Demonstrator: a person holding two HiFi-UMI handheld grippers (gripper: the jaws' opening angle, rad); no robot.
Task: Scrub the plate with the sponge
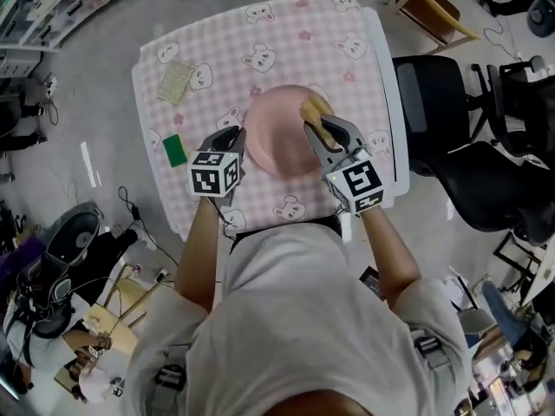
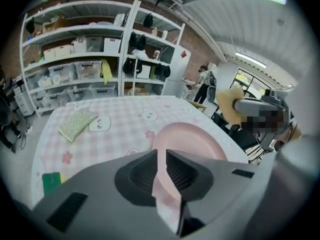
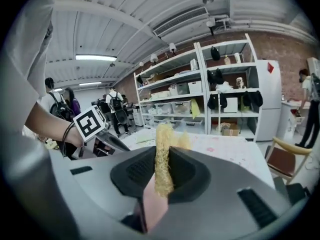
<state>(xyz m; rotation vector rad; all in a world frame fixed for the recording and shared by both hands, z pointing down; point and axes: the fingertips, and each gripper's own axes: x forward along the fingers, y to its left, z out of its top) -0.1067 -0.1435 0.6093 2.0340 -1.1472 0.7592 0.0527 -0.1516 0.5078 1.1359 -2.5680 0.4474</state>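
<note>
Pink checked table [image 1: 286, 33] — left gripper [image 1: 234, 135] clamps plate [image 1: 276, 137] rim, right gripper [image 1: 319, 130] holds sponge [image 1: 314, 107] against it

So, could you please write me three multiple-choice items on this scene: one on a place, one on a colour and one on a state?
1. Where does the green block lie?
A. on the table, at the person's left of the plate
B. on the plate
C. on a chair

2. What colour is the plate?
A. blue
B. pink
C. white

3. In what state is the right gripper?
A. open and empty
B. shut on a cup
C. shut on a yellow sponge

Answers: 1 A, the head view shows it on the table beside the left gripper. 2 B, the plate is pink in every view. 3 C, the right gripper view shows the sponge pinched between its jaws.
</note>
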